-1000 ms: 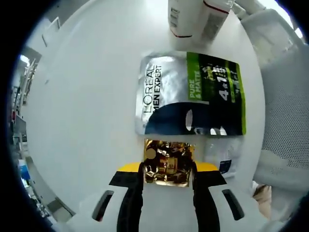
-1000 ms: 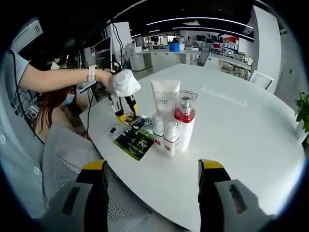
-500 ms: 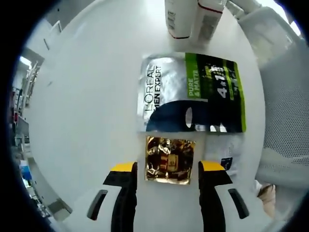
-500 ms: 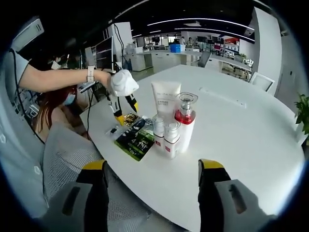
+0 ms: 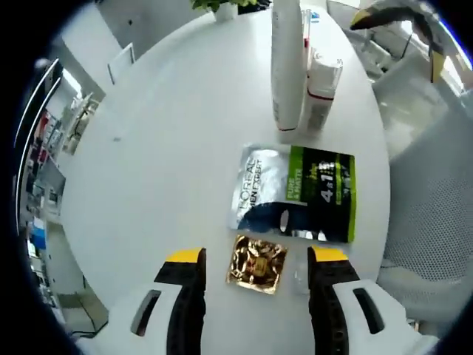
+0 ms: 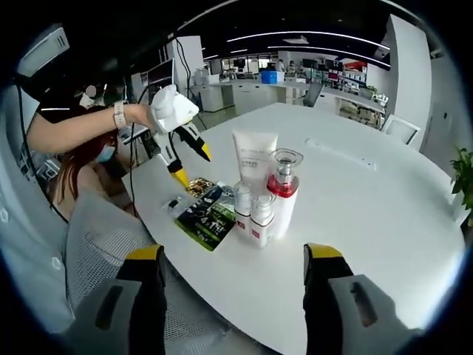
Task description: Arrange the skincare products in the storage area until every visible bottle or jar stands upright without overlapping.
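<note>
White round table (image 5: 155, 155) is seen bearing upright bottles (image 6: 259, 200) clustered at its centre, a gold sachet (image 5: 256, 262) lying between the spread, empty jaws of the left gripper (image 5: 255, 275), while the right gripper (image 6: 233, 277), likewise open, could topple the bottles at twelve o'clock if advanced carelessly.

On the table (image 5: 148, 185), a small square sachet (image 5: 256, 264) lies just beside a larger flat sachet (image 5: 294, 194). Past that stand a tall tube (image 5: 287, 63) and a small bottle (image 5: 321, 87), close together, perhaps touching. A mesh chair (image 5: 429, 200) sits at the table's edge.
</note>
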### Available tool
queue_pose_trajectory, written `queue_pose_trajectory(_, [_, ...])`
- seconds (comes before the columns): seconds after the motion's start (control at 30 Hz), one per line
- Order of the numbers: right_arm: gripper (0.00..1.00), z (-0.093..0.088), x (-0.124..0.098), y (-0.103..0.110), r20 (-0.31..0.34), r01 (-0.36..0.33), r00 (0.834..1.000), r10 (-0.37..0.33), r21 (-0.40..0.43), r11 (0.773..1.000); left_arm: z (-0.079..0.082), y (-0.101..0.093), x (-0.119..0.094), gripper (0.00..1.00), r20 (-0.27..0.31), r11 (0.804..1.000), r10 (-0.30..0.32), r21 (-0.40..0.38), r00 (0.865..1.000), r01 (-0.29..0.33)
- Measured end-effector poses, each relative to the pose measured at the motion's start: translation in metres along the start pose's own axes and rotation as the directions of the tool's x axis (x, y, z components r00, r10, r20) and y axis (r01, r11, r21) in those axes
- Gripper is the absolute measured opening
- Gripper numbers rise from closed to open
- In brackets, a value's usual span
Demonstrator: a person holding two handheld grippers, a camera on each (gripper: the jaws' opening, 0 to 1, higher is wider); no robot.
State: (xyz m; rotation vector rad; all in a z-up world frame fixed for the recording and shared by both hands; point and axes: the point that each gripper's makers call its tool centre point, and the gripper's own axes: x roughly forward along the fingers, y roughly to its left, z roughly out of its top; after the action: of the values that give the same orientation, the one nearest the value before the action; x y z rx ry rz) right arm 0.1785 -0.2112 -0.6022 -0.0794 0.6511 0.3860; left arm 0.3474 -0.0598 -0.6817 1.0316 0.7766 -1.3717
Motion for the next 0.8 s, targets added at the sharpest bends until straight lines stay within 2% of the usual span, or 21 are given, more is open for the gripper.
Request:
queue_pose_trajectory(0.13, [0.77,0.006,-0.001,-0.001,0.011,0.004,1.000,-0.004,-0.013,1.000,0.015,-0.004,-0.018,0.56,0.083,0.999,0.039,-0.021,0.996,-0.038])
queue_pose_trajectory(0.23, [0.77,0.008,-0.002,-0.001,0.015,0.010,1.000,-0.009,-0.023,1.000,0.021,-0.007,-0.029,0.60,0.124,0.996,0.069,-0.059,0.990,-0.062])
queue_pose_trajectory(0.37, [0.77,0.010,-0.003,-0.001,0.018,0.013,1.000,-0.012,-0.032,0.999,0.026,-0.014,-0.044,0.62,0.192,0.989,0.104,-0.124,0.976,-0.081])
queue_pose_trajectory(0.57, [0.77,0.012,-0.004,0.000,0.022,0.016,1.000,-0.016,-0.042,0.999,0.024,-0.025,-0.061,0.66,0.259,0.973,0.164,-0.201,0.952,-0.113])
queue_pose_trajectory(0.7, [0.78,0.013,-0.003,0.001,0.025,0.017,1.000,-0.016,-0.047,0.999,0.022,-0.030,-0.067,0.70,0.295,0.955,0.197,-0.272,0.935,-0.115])
queue_pose_trajectory(0.8, [0.79,0.013,-0.003,0.002,0.028,0.017,0.999,-0.016,-0.048,0.999,0.022,-0.034,-0.072,0.74,0.313,0.948,0.212,-0.297,0.926,-0.117])
